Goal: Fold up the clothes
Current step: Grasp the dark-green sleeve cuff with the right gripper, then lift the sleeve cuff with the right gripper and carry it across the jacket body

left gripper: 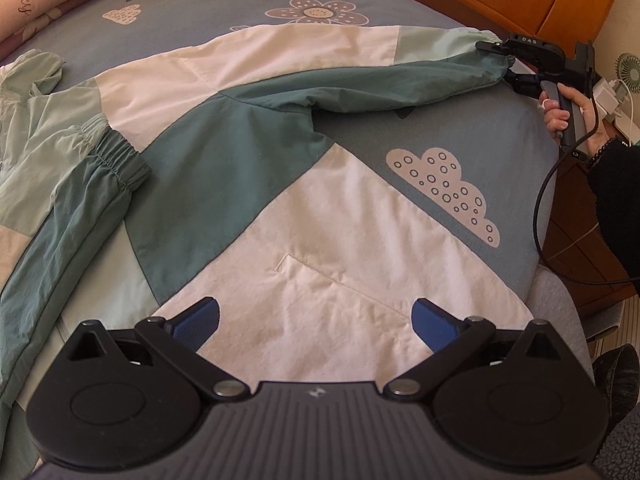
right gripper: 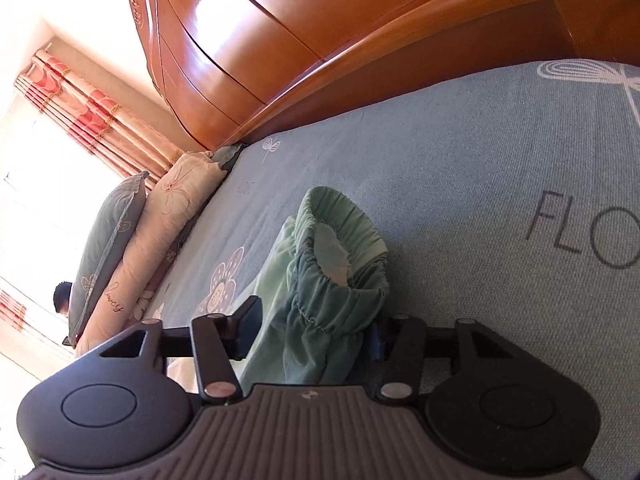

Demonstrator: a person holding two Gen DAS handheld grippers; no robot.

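A jacket (left gripper: 248, 152) in white, dark teal and pale mint panels lies spread on the blue-grey bedsheet (left gripper: 448, 136). One sleeve is folded across its left side, elastic cuff (left gripper: 116, 160) on top. My left gripper (left gripper: 316, 320) hovers open over the white lower panel near a pocket seam, blue pads (left gripper: 200, 320) wide apart. The other sleeve stretches to the far right, where my right gripper (left gripper: 502, 63), held by a hand (left gripper: 560, 112), pinches its end. In the right wrist view the gathered cuff (right gripper: 340, 256) stands between that gripper's (right gripper: 314, 336) fingers, both pressing the cloth.
A wooden headboard (right gripper: 320, 40) runs along the far side of the bed. Pillows (right gripper: 160, 216) lie at the bed's end by the curtains, with a person (right gripper: 62, 296) beyond them. At the right bed edge (left gripper: 540, 240) hang a black cable (left gripper: 544, 200), and a bedside cabinet holds chargers (left gripper: 608, 92).
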